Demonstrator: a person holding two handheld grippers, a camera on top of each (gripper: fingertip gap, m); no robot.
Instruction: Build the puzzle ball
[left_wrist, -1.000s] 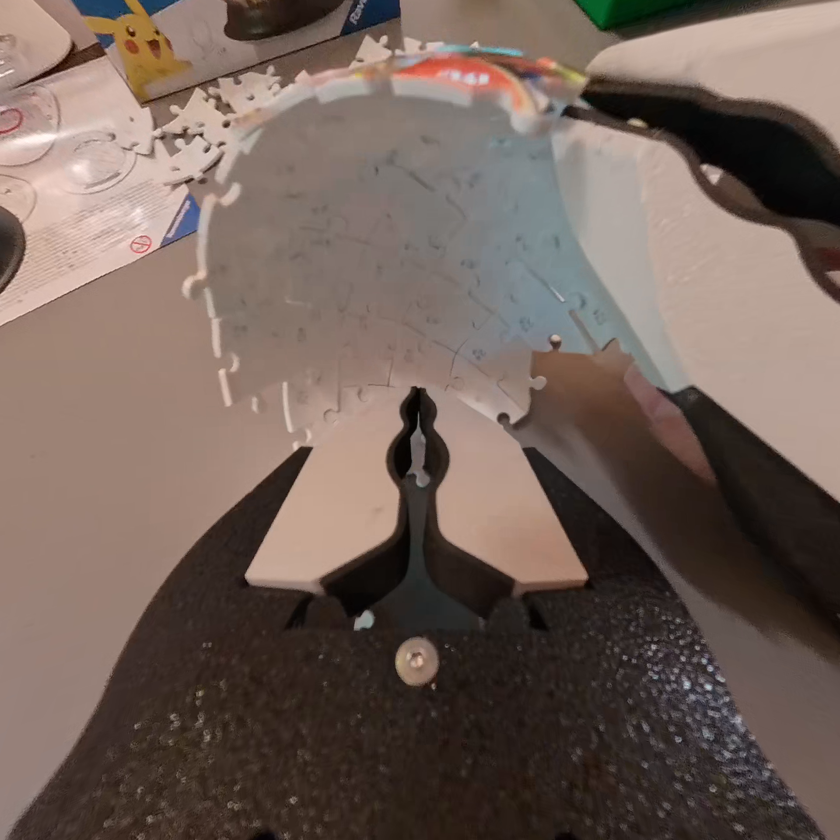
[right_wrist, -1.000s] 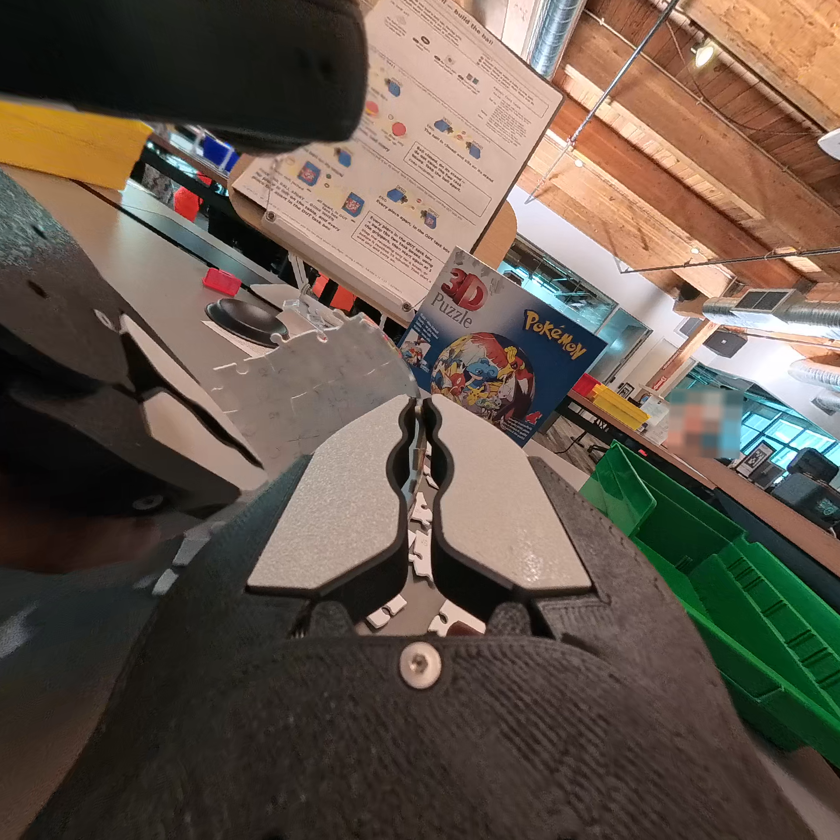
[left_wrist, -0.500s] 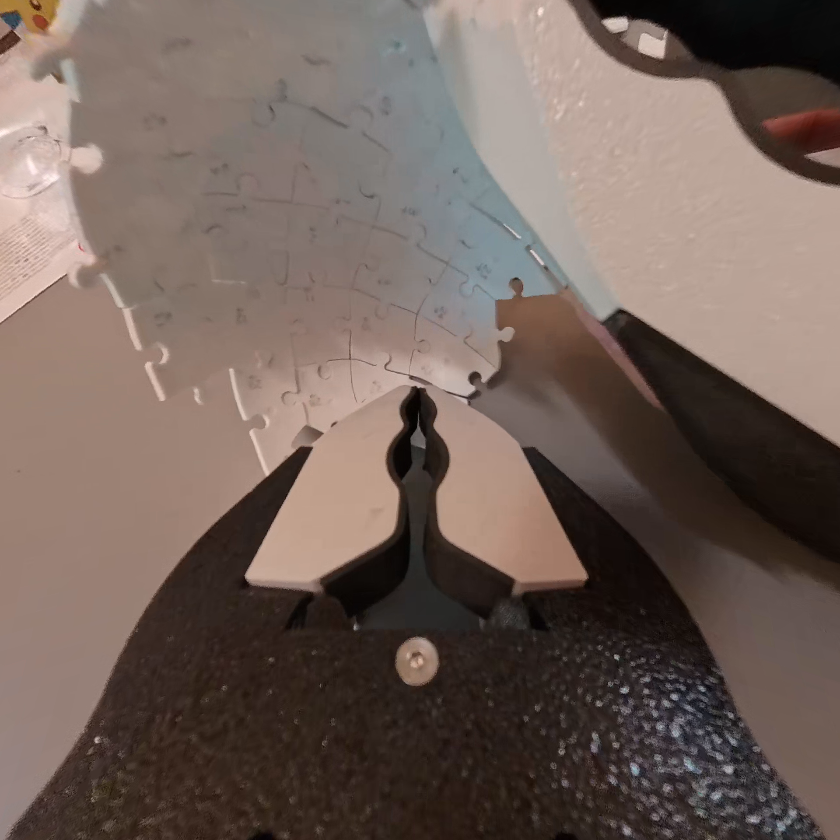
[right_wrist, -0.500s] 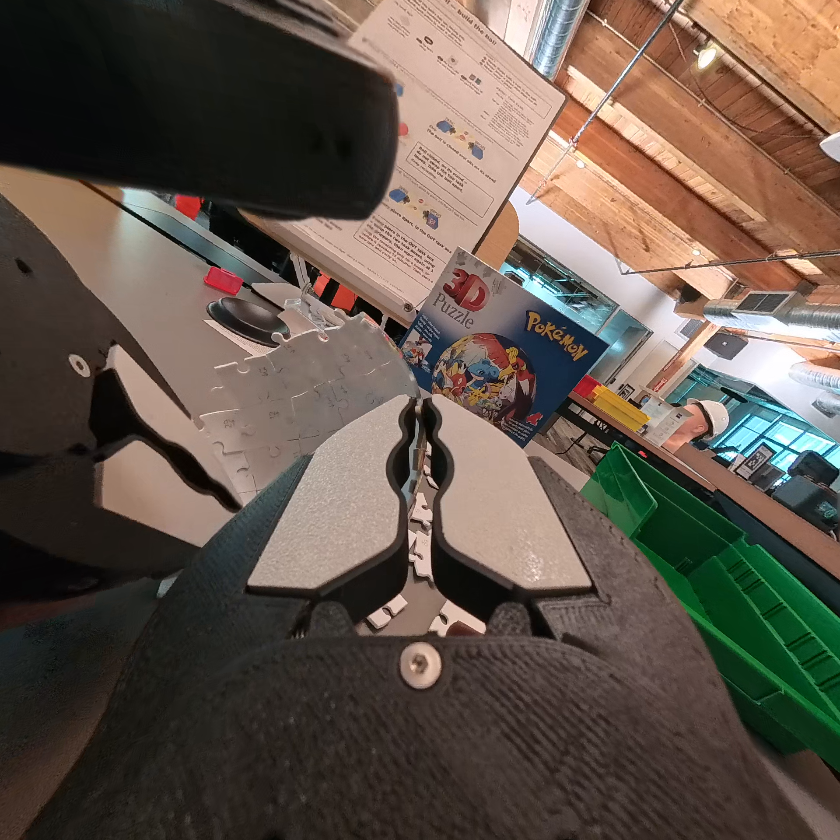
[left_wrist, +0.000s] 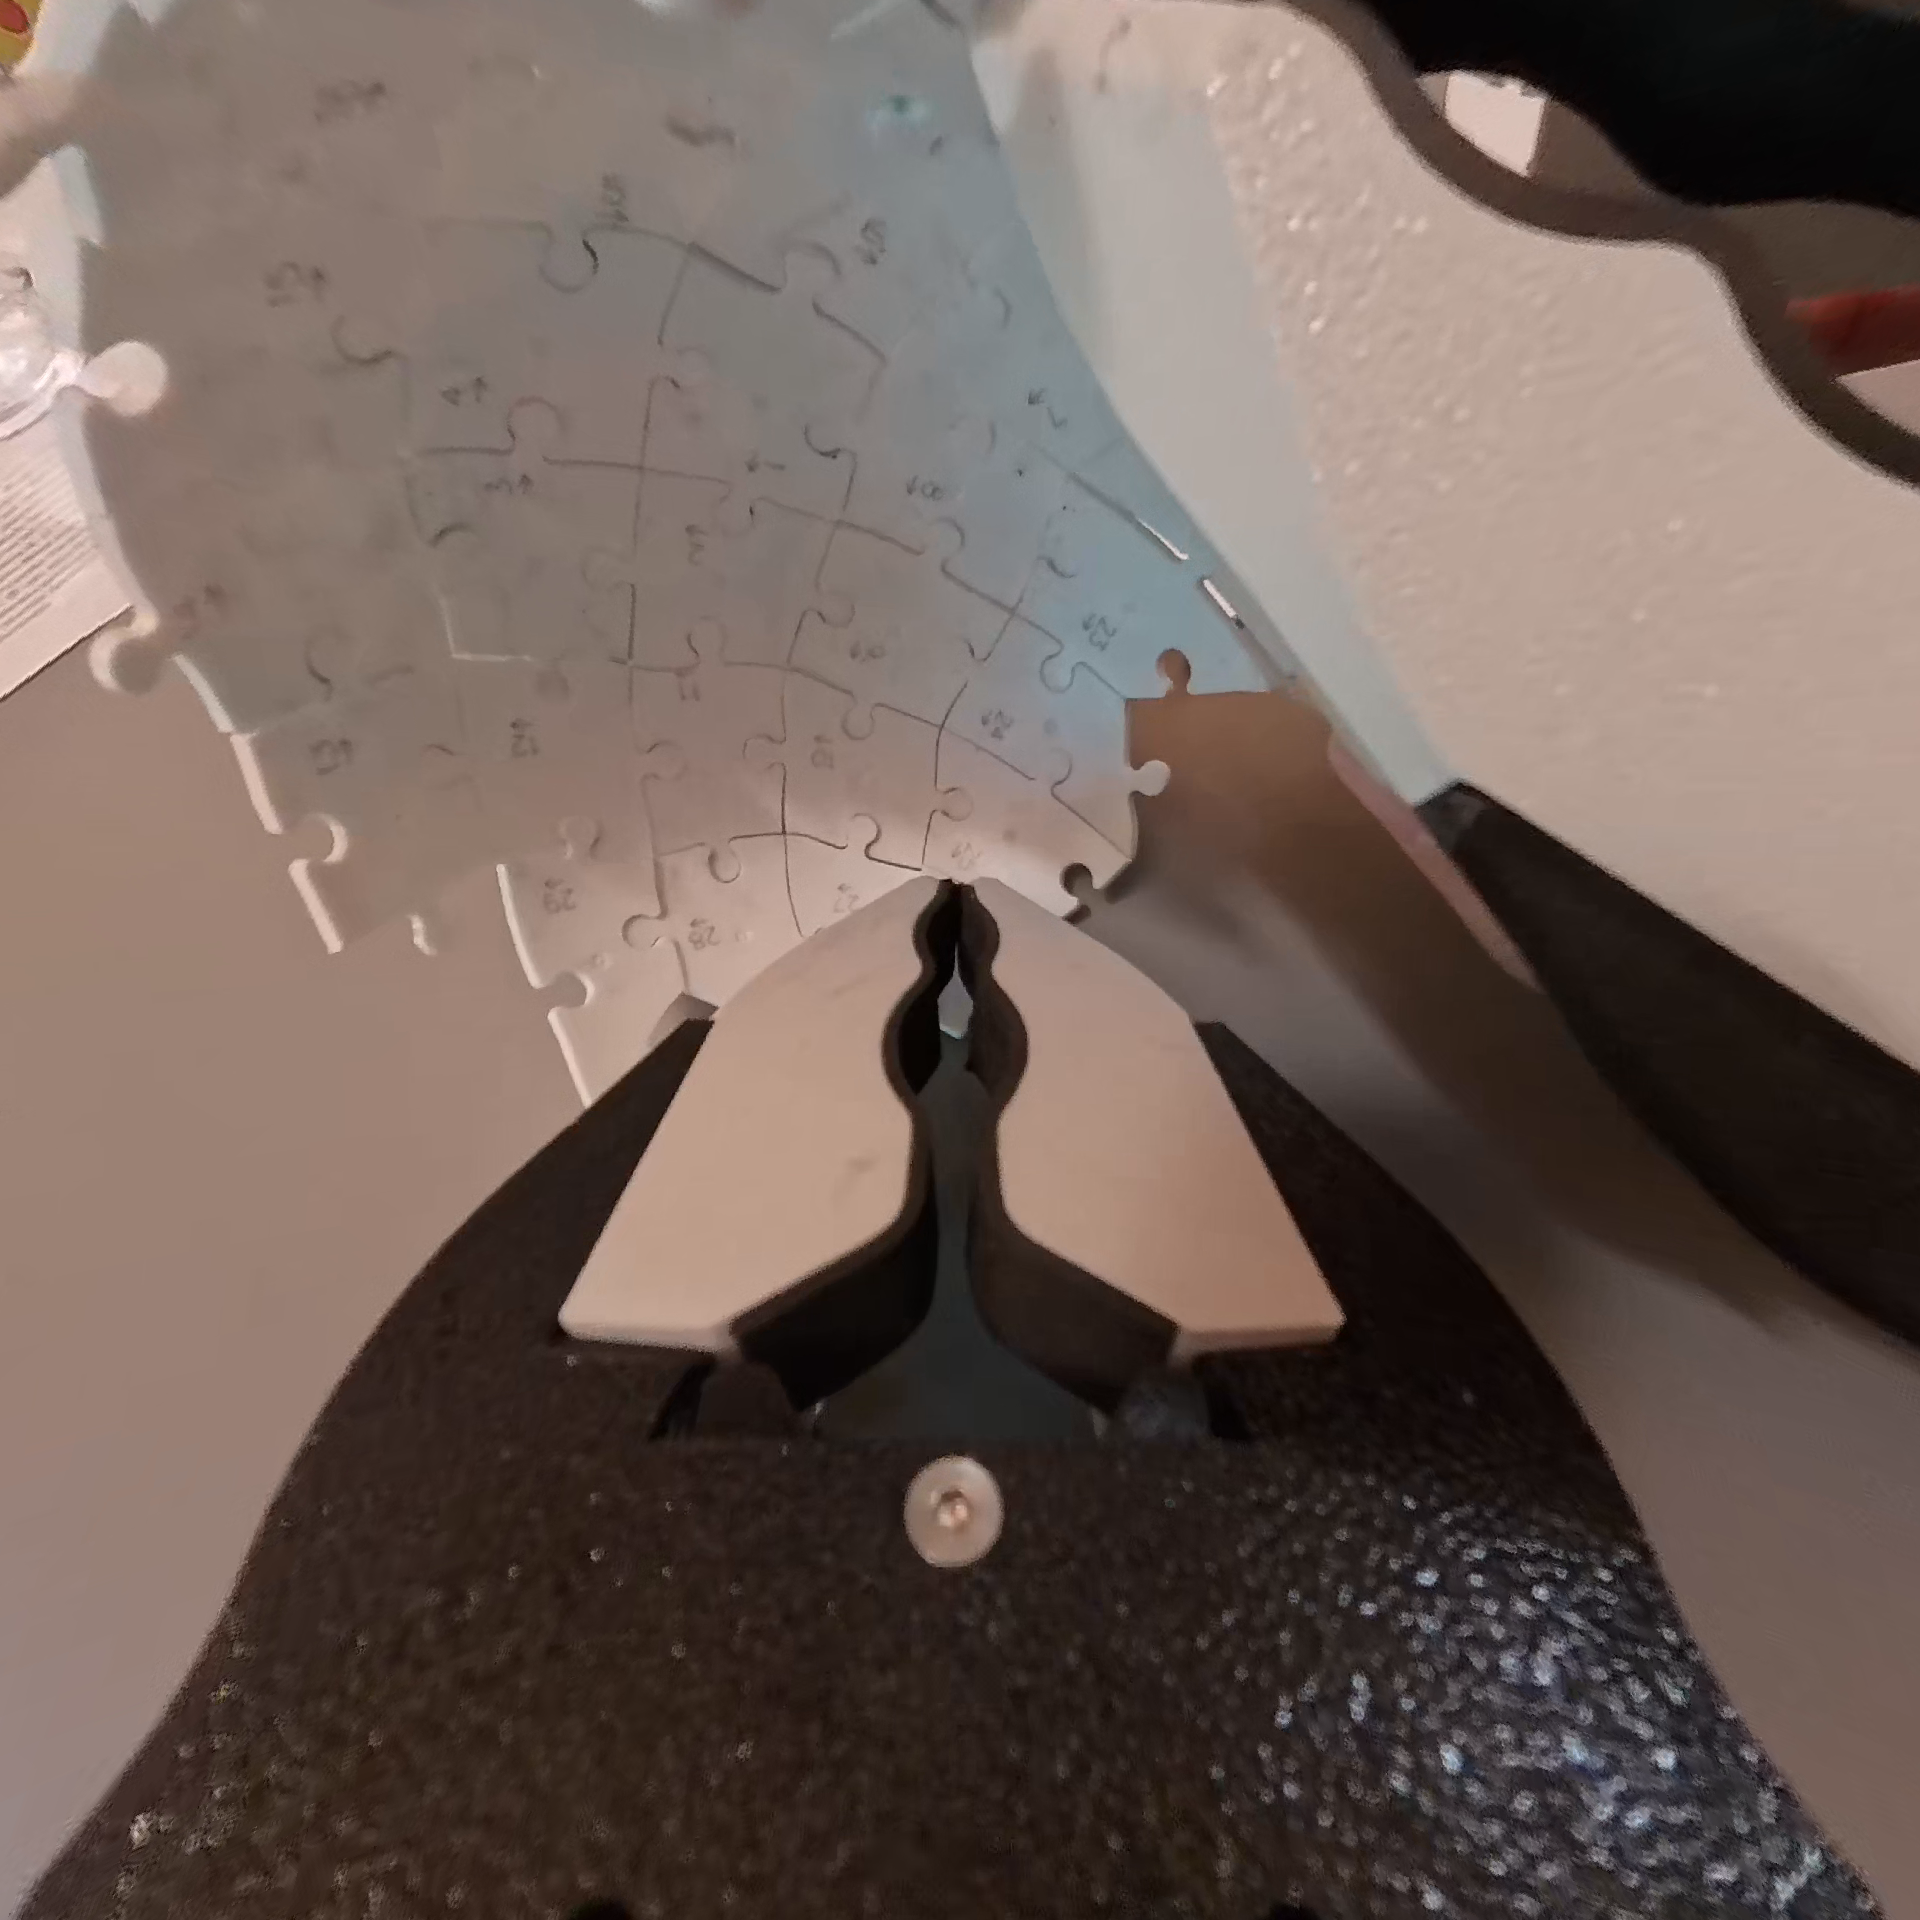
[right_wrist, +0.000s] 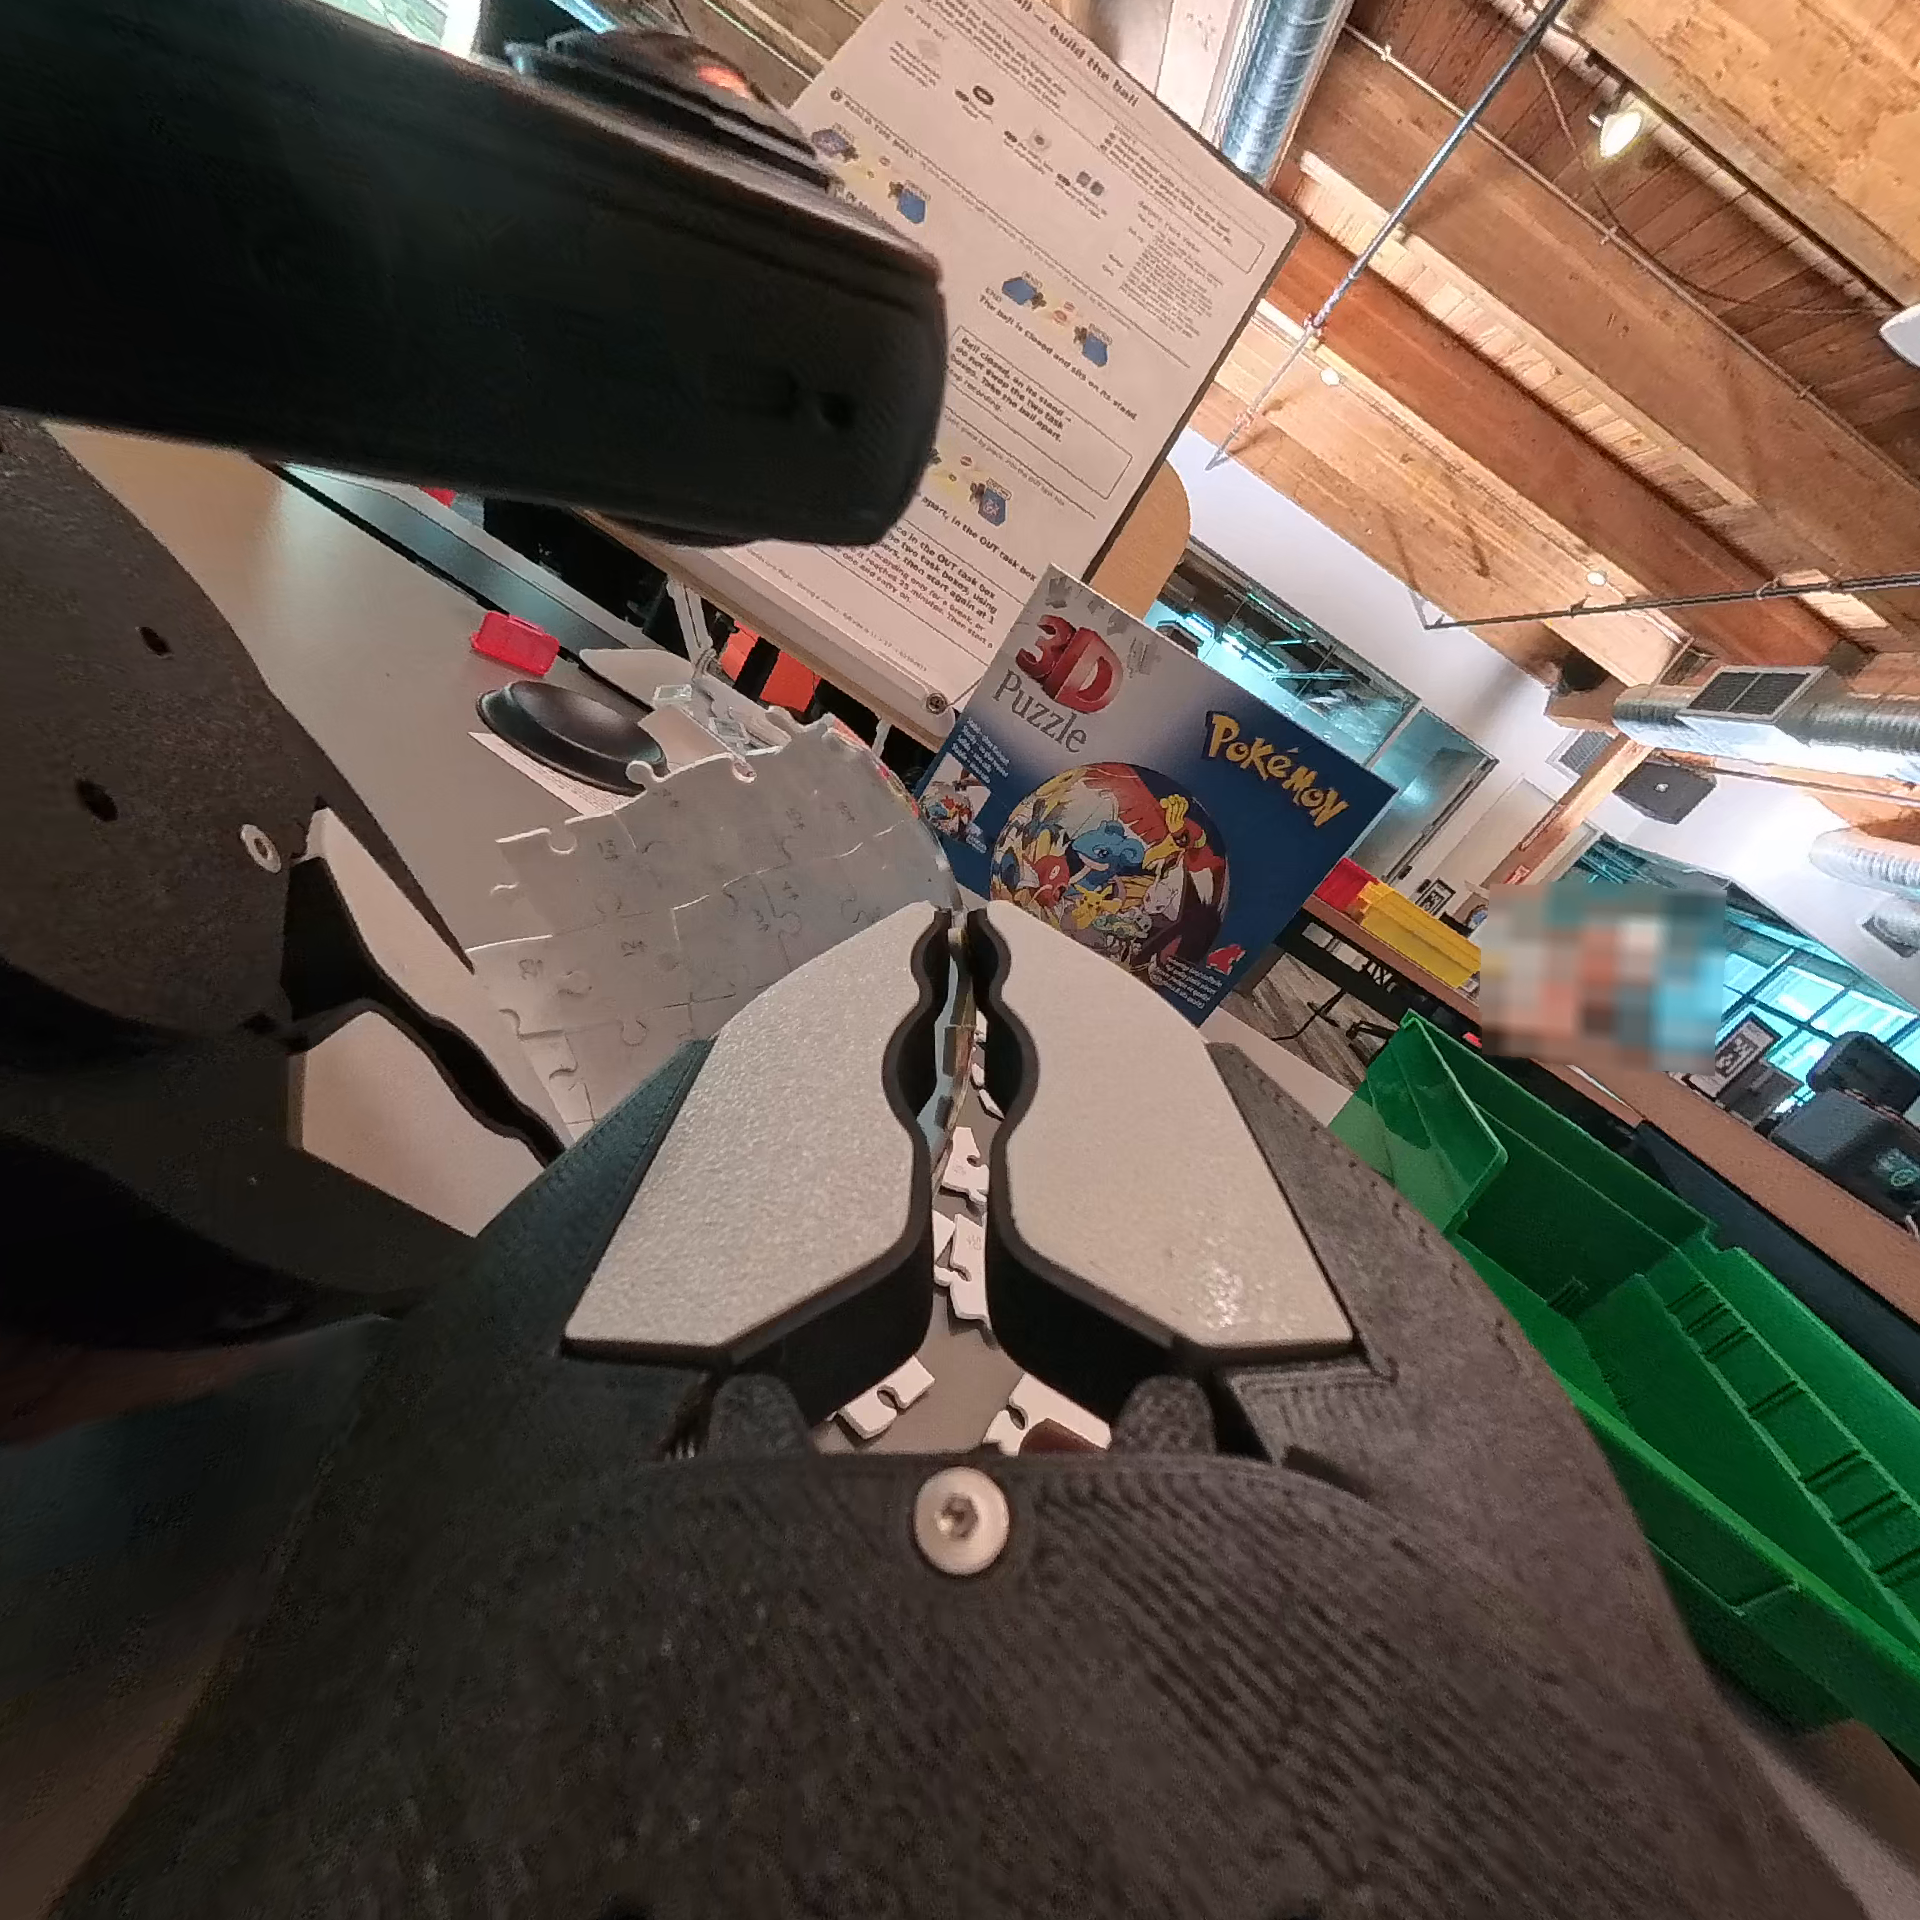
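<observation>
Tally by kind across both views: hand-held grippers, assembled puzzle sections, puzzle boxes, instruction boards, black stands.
hand-held grippers: 2 (left hand-held gripper, right hand-held gripper)
assembled puzzle section: 1
puzzle box: 1
instruction board: 1
black stand: 1
total: 6

Your left gripper (left_wrist: 954, 894) is speckled black with pale grey fingers (left_wrist: 800, 1132); the curved puzzle shell (left_wrist: 665, 499) in front of it shows you its plain grey-white back, crossed by dark seams. Your right gripper (right_wrist: 958, 920) is black too. Beyond it you see a blue puzzle box (right_wrist: 1153, 821) with a multicoloured ball, green bins (right_wrist: 1683, 1340) and a small red block (right_wrist: 514, 636).
</observation>
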